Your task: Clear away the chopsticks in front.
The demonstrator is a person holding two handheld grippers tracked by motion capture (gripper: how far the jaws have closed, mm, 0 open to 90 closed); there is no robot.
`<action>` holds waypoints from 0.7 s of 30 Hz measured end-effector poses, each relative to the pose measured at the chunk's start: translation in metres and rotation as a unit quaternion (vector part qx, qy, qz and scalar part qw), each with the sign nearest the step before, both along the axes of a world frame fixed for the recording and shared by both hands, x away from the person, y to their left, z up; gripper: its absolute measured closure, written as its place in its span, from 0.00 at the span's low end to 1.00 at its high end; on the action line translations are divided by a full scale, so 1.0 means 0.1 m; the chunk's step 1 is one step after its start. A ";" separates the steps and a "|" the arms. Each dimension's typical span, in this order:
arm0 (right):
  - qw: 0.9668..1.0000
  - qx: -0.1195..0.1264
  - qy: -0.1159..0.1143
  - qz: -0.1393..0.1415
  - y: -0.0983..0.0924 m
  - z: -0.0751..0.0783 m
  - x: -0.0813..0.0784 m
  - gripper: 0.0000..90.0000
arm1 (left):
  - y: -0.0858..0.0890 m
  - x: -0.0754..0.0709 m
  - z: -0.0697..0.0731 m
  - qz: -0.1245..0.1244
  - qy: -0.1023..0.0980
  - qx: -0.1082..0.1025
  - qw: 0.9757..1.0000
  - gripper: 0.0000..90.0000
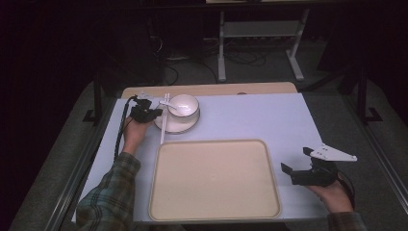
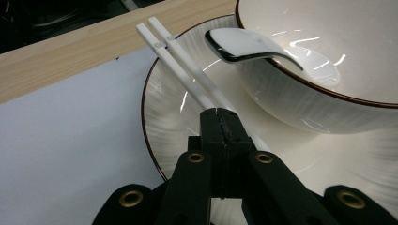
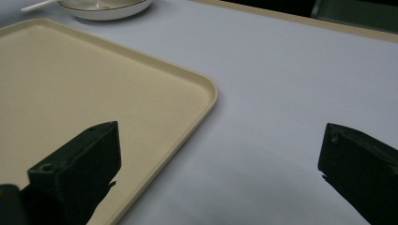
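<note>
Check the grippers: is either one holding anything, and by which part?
The left gripper is shut on the white chopsticks, partway along their length over the plate. The right gripper is open, holding nothing.

Glossy white glazed bowl (image 2: pixel 328 89), plate (image 2: pixel 173 122) and spoon (image 2: pixel 244 44); smooth white chopsticks (image 2: pixel 183 65); matt beige plastic tray (image 1: pixel 214 180); matt pale table cover (image 1: pixel 269 120); wood-grain table edge (image 2: pixel 70 61); matt black gripper jaws.

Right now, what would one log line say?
left gripper: shut on chopsticks | chopsticks: across plate rim | right gripper: open, idle beside tray
</note>
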State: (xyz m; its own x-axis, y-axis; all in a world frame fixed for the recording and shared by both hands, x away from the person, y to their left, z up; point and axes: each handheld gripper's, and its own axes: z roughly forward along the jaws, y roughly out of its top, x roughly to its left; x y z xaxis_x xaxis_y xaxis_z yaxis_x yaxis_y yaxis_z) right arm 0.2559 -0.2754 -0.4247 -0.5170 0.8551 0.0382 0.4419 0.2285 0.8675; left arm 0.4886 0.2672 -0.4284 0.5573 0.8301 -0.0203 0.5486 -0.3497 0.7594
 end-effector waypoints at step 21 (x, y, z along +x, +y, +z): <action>1.000 0.004 0.002 -0.005 -0.02 0.00 -0.01 0.00 | -0.02 0.05 -0.09 -0.010 0.010 -0.016 1.000 0.99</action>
State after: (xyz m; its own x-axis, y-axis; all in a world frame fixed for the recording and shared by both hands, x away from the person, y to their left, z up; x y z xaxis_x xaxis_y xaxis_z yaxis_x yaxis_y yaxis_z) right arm 0.2550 -0.2777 -0.4246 -0.5090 0.8595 0.0461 0.4468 0.2181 0.8677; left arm 0.4937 0.2655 -0.4371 0.5730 0.8176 -0.0571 0.5568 -0.3372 0.7591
